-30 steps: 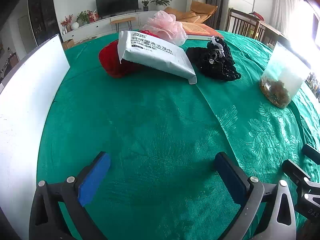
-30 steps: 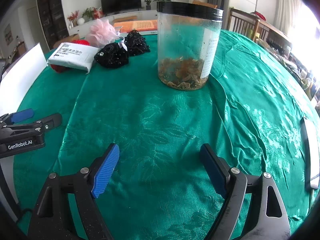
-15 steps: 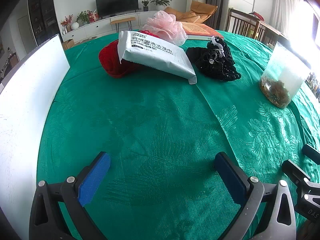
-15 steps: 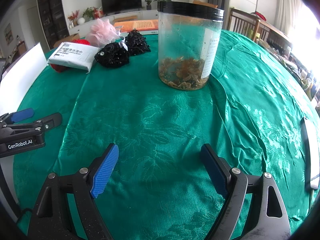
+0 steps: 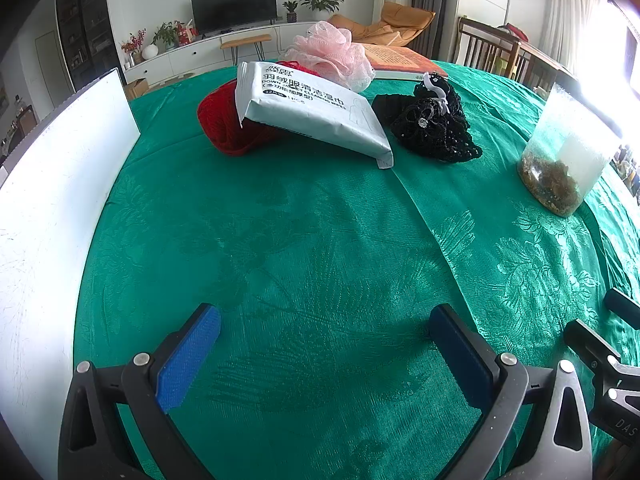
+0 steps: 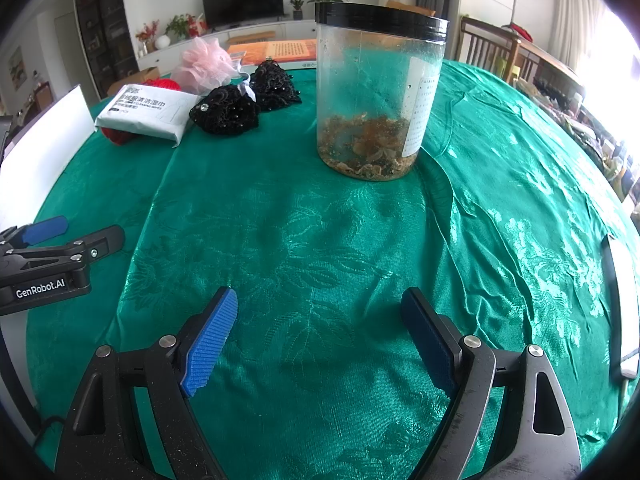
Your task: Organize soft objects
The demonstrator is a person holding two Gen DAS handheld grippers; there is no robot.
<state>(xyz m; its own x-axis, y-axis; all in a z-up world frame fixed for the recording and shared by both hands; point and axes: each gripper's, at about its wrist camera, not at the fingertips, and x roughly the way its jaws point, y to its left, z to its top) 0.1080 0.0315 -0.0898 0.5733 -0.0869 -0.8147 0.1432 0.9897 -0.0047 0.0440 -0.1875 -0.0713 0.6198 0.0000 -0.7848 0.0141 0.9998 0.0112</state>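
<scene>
The soft things lie in a cluster at the far side of the green tablecloth [image 5: 320,248]. A white wipes pack [image 5: 308,110] leans on a red yarn ball [image 5: 224,128]. Behind them sits a pink mesh puff [image 5: 332,58], and to the right a black beaded lace bundle [image 5: 434,124]. The right wrist view shows the same pack [image 6: 146,110], puff [image 6: 206,64] and black bundle [image 6: 228,110] at upper left. My left gripper [image 5: 324,320] is open over bare cloth, well short of the cluster. My right gripper [image 6: 320,302] is open too, empty, in front of the jar.
A clear plastic jar [image 6: 378,92] with a black lid and brownish dried contents stands ahead of the right gripper. A white board [image 5: 52,184] borders the table's left side. An orange book [image 5: 400,62] lies at the far edge. A white flat object [image 6: 622,300] lies at right.
</scene>
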